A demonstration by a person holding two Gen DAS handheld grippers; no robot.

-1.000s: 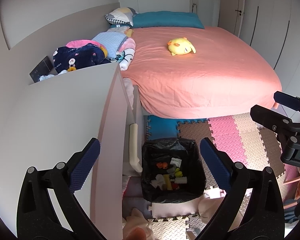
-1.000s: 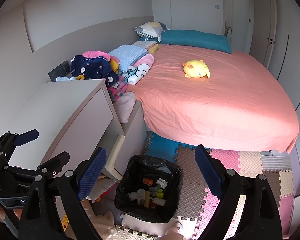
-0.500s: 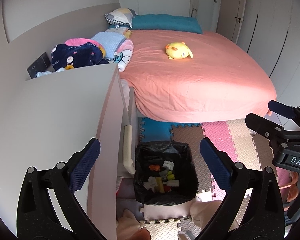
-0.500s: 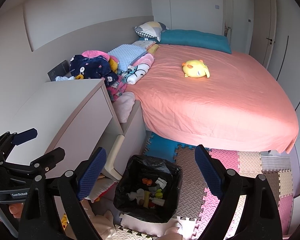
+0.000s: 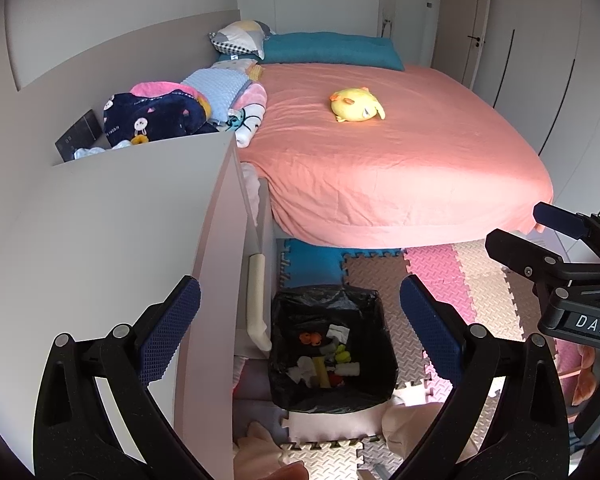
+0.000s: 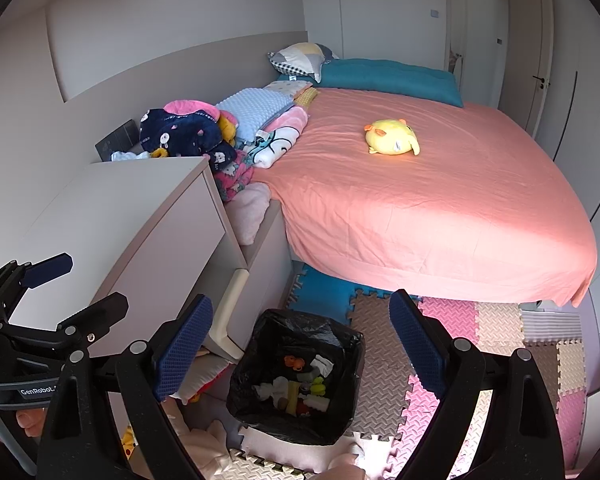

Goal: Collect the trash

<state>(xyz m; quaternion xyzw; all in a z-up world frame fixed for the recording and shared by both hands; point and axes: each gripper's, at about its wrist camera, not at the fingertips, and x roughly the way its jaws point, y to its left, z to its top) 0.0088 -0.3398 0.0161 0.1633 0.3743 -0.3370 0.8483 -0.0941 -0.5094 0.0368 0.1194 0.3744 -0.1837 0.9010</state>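
A bin lined with a black bag (image 5: 374, 384) stands on the foam floor mats below both grippers; it also shows in the right wrist view (image 6: 256, 408). Inside lie several pieces of trash (image 5: 326, 358), white, yellow, orange and green, also visible in the right wrist view (image 6: 300, 386). My left gripper (image 5: 300, 330) is open and empty, high above the bin. My right gripper (image 6: 300, 340) is open and empty, also high above it. The right gripper shows at the right edge of the left wrist view (image 5: 556, 248), and the left gripper at the left edge of the right wrist view (image 6: 52, 292).
A pale cabinet (image 5: 112, 232) stands left of the bin, with a cream handle (image 5: 258, 300) on its drawer. A bed with a pink sheet (image 5: 400, 168) carries a yellow plush toy (image 5: 356, 106), folded blankets (image 5: 220, 92) and pillows. Coloured foam mats (image 5: 440, 280) cover the floor.
The left wrist view has pulled up and back a little, so the bin sits lower and slightly left. The right wrist view has barely moved. Both grippers stay open.
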